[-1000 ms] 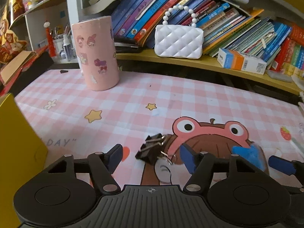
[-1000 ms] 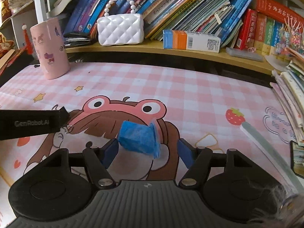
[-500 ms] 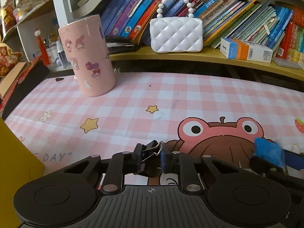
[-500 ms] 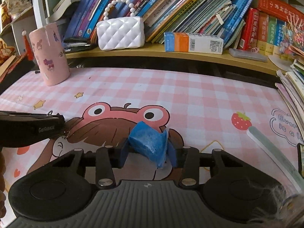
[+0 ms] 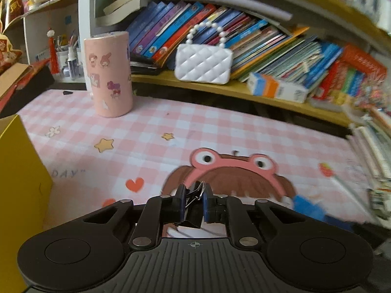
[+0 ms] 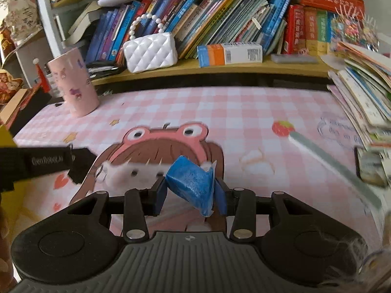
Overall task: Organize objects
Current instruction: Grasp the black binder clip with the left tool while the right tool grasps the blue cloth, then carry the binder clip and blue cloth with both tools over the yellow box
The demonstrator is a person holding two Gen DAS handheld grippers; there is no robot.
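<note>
My left gripper (image 5: 193,204) is shut on a black binder clip (image 5: 194,201) and holds it above the pink checked mat (image 5: 151,131). My right gripper (image 6: 190,193) is shut on a crumpled blue packet (image 6: 189,180), lifted off the mat (image 6: 244,107). The left gripper body shows as a black bar at the left of the right wrist view (image 6: 44,162). The blue packet also shows blurred at the lower right of the left wrist view (image 5: 309,207).
A pink cylinder cup (image 5: 107,73) stands at the mat's back left. A yellow box (image 5: 17,183) is at the left. A shelf holds a white quilted purse (image 5: 204,64), books and a carton (image 5: 276,88). Stacked books (image 6: 361,92) and a pale stick (image 6: 327,158) lie right.
Both grippers closed from open: the left on the binder clip, the right on the blue packet. Both then lifted their objects off the mat.
</note>
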